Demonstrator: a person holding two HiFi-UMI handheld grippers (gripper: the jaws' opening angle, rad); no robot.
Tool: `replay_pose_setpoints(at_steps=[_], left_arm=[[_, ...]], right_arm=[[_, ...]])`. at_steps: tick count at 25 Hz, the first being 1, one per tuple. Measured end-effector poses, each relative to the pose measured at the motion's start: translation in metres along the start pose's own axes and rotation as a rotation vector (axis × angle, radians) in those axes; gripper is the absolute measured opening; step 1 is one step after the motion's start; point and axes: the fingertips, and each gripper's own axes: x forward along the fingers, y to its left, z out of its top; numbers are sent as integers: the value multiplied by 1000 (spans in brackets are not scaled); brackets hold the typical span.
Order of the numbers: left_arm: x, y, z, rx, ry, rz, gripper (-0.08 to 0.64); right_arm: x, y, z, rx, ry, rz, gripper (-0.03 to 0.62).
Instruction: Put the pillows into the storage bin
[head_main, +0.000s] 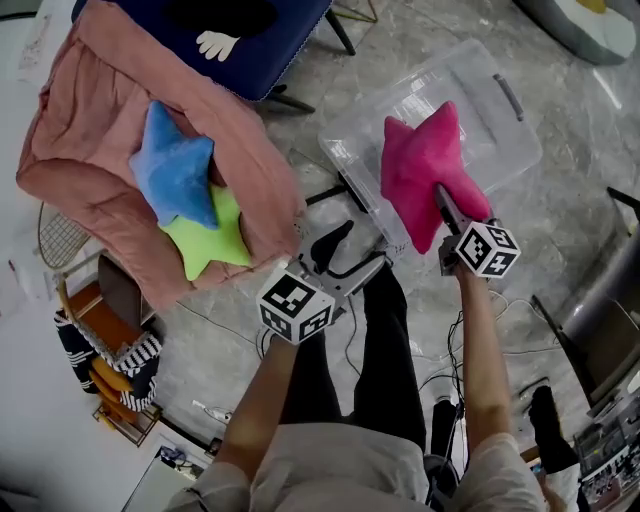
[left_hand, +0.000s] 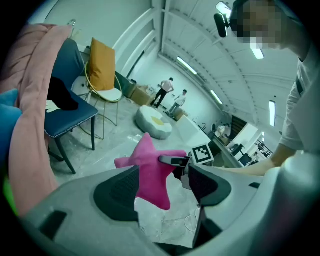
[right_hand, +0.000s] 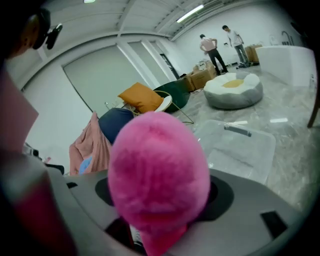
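Both bare forearms reach forward and down from the person's waist. The right gripper (head_main: 442, 200) slants downward, and its fingers are clenched on one point of a pink star pillow (head_main: 425, 165). The right gripper view shows that plush point filling the gap between them. The pillow hangs over the near edge of the clear storage bin (head_main: 480, 90), toward its near-left corner. I cannot tell whether its lowest tip touches the bin.

The left gripper (head_main: 350, 256) is beside it, lower and further left, tilted down toward that same corner. Its fingers are spread apart and hold nothing; the pink pillow only shows beyond them.

The bin sits on the grey marble floor (head_main: 580, 130). To its left a pink quilt (head_main: 90, 130) is draped over a blue chair (head_main: 290, 40). A blue star pillow (head_main: 172, 170) lies on the quilt, overlapping a green star pillow (head_main: 215, 245) near the quilt's near edge. Loose cables (head_main: 455, 350) trail on the floor by the person's legs. Two people (right_hand: 220, 42) stand far off.
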Motion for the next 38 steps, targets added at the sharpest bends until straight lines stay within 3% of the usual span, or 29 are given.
replay_pose_setpoints(at_steps=[7,14,20,28,31,38], left_arm=[[-12,25,-41,-23,83,87,307],[-27,48,-62,-87,15,161,307],[-37,60,-76,-168,-63,182,307],[-62,54,-124,-278,-52,215,307],[-76,64,-126,-290,-77,235,304],[-94,71,-105,-256,-119,197,303]], right_arm=[[70,-12,-50,-228,120,-46,313],[130,-10,-111,-504,282,-41,319],[175,-13,-164,-641,369,-60,330],[206,-20,-210,-916,516,-118,370],[202,-8,-213,-948,529,-114,370],[163,19,-211,-848,535,-113,370]])
